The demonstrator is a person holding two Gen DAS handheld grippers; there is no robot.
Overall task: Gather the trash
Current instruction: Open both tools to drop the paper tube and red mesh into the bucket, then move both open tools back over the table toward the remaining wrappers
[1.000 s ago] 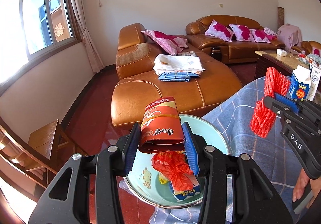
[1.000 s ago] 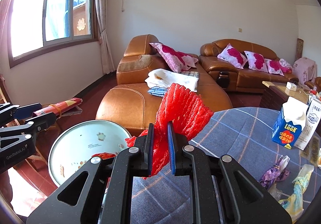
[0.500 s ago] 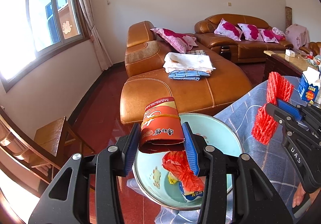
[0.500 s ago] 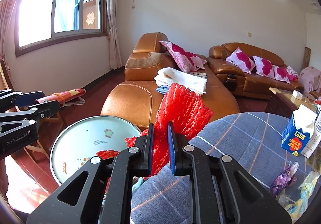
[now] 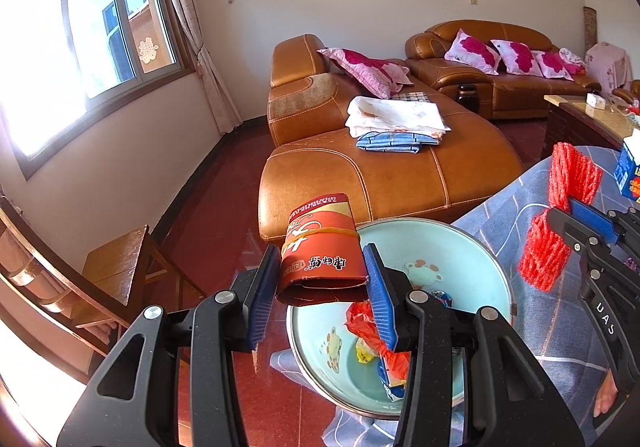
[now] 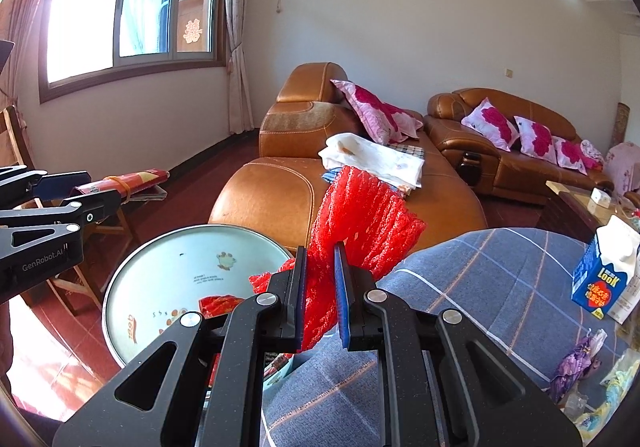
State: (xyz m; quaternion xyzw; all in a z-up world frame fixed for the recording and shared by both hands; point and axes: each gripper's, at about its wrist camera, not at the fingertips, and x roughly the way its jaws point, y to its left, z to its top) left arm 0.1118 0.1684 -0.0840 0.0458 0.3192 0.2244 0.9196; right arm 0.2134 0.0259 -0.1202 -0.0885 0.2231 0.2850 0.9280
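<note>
Trash is sitting in both tools above a pale blue enamel basin [image 5: 436, 247] that is resting at the edge of the blue checked tabletop [image 6: 480, 279]. Left hand-held gripper [image 5: 322, 279] is clamping a flattened red paper packet [image 5: 322, 251] with white printed characters and a yellow rubber band around its middle; the packet is hanging over the basin's near rim, towards the brown leather sofa [image 5: 380, 175]. Right hand-held gripper [image 6: 320, 283] is clenching a bright red foam net sleeve [image 6: 360, 219], ribbed and fanned out above the blue pads, over the basin's side nearest the tabletop. Inside the basin, crumpled red plastic [image 5: 360, 321] and a small blue wrapper [image 5: 390, 383] are lying on the bottom. Beyond the basin, on the tabletop, 1 blue milk carton [image 6: 604, 271] is standing upright.
</note>
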